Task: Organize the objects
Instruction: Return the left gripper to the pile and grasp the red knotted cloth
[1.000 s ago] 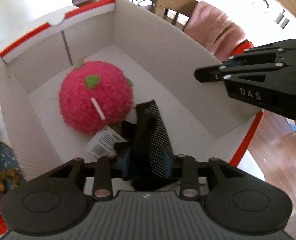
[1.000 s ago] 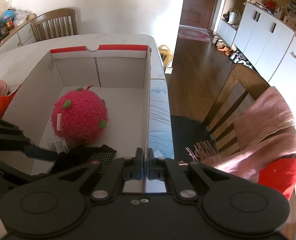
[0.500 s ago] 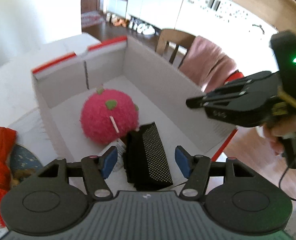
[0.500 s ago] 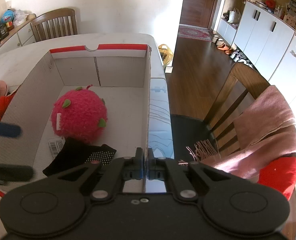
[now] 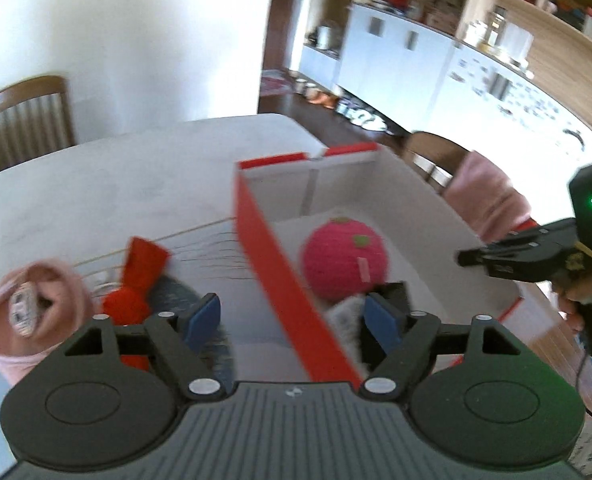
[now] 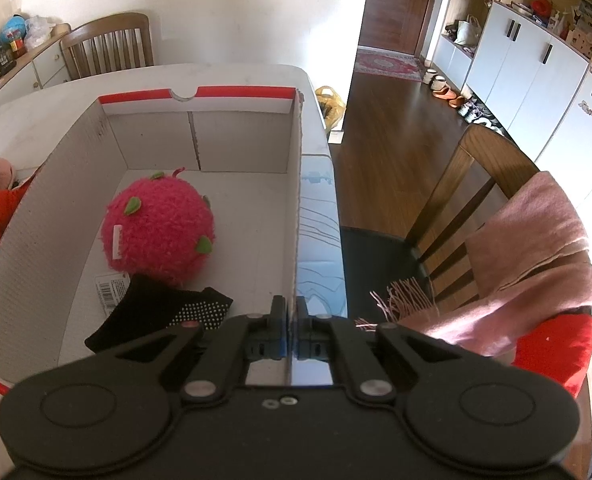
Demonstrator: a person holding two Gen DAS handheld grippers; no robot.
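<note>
Left wrist cam sits right behind the left tool (image 5: 294, 322) and tilts down over the red outer side wall of the cardboard box (image 5: 280, 280), with the counter (image 5: 116, 184) stretching ahead and the picture kinda blurry. Right wrist cam rides behind the right tool (image 6: 291, 334), close up and angled down along the box's opposite wall, a wooden chair (image 6: 471, 200) off to its right. Both catch the box interior with the pink plush ball (image 6: 160, 226), and the left cam also sees the right tool from the side.

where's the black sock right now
In the right wrist view, the black sock lies inside the cardboard box, at its near end, against the pink plush ball.
</note>
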